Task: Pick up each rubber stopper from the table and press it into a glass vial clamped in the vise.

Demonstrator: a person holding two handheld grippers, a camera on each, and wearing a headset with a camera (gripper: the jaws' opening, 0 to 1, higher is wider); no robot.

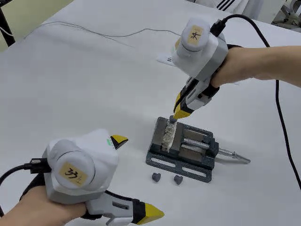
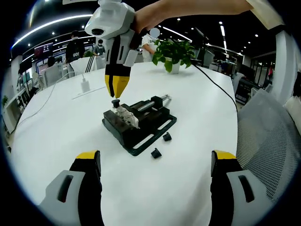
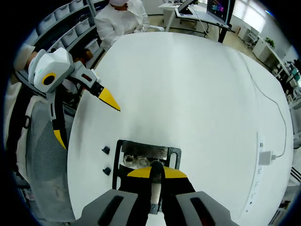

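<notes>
A dark vise stands on the white table and clamps a row of glass vials. My right gripper points down over the far end of the row, shut on a dark rubber stopper that sits at a vial's mouth. The right gripper view shows the stopper pinched between the yellow tips above the vials. Two loose stoppers lie just in front of the vise. My left gripper hovers near the table's front left, open and holding nothing, facing the vise.
A white charger with a thin cable lies at the back of the table. A mesh chair stands beside the table and a potted plant sits at its far end. People stand in the background.
</notes>
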